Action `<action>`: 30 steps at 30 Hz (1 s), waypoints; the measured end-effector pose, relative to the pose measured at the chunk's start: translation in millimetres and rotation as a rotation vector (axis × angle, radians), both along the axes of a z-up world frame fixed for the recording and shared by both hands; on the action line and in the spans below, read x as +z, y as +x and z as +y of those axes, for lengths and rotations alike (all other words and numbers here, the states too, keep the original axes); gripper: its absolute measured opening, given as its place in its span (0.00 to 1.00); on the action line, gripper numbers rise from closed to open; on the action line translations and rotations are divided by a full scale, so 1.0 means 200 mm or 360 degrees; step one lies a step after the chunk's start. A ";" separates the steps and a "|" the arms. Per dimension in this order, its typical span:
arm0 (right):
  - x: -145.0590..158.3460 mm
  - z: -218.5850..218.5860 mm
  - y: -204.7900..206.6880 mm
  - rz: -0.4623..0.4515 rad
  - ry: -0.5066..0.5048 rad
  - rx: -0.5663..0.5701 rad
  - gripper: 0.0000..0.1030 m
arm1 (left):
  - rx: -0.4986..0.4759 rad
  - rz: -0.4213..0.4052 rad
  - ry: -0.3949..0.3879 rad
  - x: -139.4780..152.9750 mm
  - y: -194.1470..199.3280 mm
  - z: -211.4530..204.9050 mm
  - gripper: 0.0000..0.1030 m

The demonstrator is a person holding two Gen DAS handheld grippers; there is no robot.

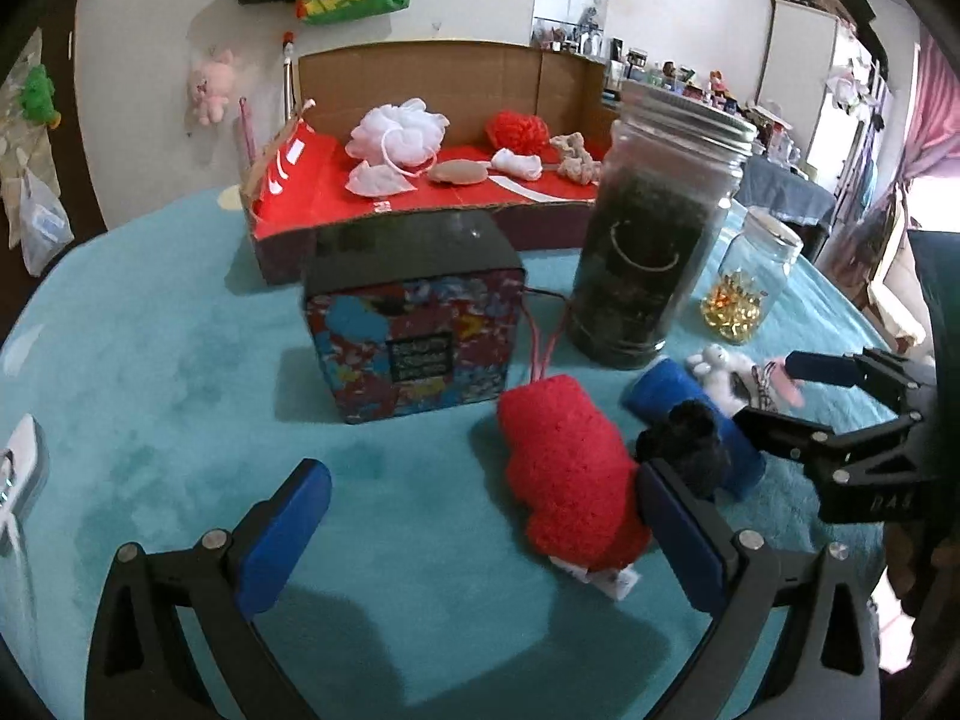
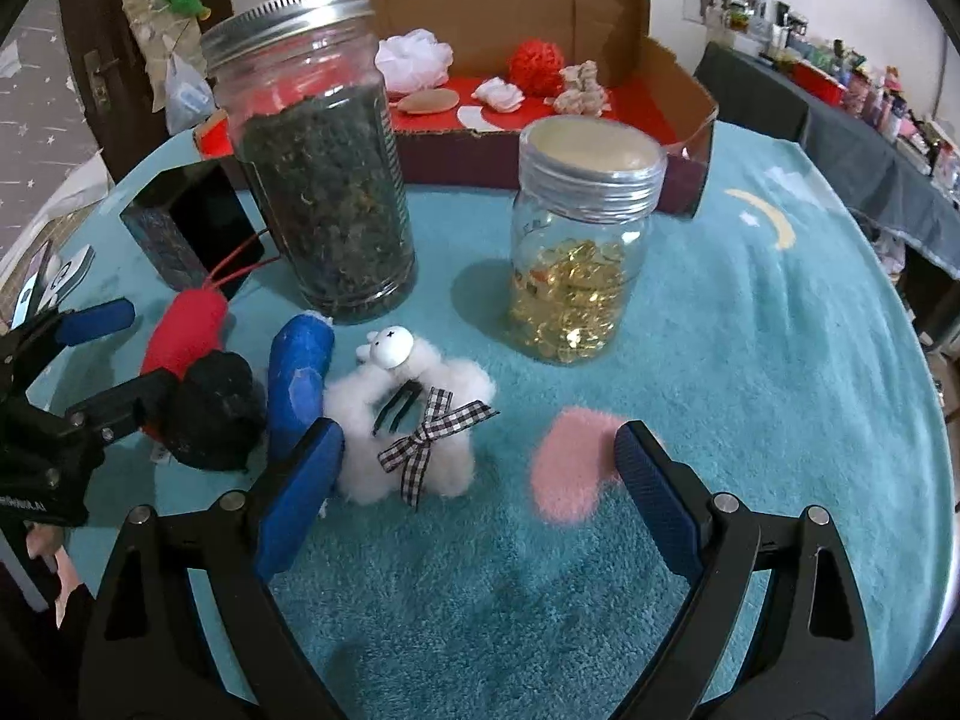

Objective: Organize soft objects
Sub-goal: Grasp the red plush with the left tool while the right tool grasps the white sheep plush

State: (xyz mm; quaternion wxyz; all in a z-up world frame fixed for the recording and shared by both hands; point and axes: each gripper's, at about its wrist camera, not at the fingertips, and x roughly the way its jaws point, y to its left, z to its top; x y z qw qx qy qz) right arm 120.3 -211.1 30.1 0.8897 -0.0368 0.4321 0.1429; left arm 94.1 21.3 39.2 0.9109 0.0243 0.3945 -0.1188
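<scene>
A red fuzzy soft toy (image 1: 570,468) lies on the teal mat, between the pads of my left gripper (image 1: 486,510) and close to its right finger (image 1: 678,528). The jaws stand wide open around it. Beside it lie a black pompom (image 1: 684,444) and a blue roll (image 1: 690,408). A white fluffy sheep (image 2: 414,426) with a checked bow lies between the pads of my right gripper (image 2: 480,468), near its left finger (image 2: 306,480), and that gripper is open too. At the back, the cardboard box (image 1: 420,210) holds a white pouf (image 1: 399,132), a red pouf (image 1: 517,131) and several small soft pieces.
A tall jar of dark leaves (image 2: 324,180) and a small jar of golden beads (image 2: 576,264) stand behind the toys. A patterned tin box (image 1: 414,330) sits left of the tall jar. A pink patch (image 2: 570,462) marks the mat near my right finger.
</scene>
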 end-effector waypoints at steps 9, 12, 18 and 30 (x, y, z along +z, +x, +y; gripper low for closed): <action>-0.01 0.05 0.00 0.0004 -0.0065 0.0118 0.90 | -0.0071 -0.0009 0.0051 0.02 0.03 -0.05 1.00; -0.01 0.05 0.00 0.0004 -0.0064 0.0122 0.90 | -0.0086 0.0025 0.0023 0.00 0.05 -0.07 0.99; -0.01 0.04 0.02 0.0017 -0.0055 0.0113 0.90 | -0.0080 0.0050 0.0016 -0.02 0.08 -0.07 0.99; -0.01 0.02 0.03 0.0009 0.0009 0.0145 0.89 | -0.0127 -0.0026 0.0108 0.04 0.04 -0.05 0.98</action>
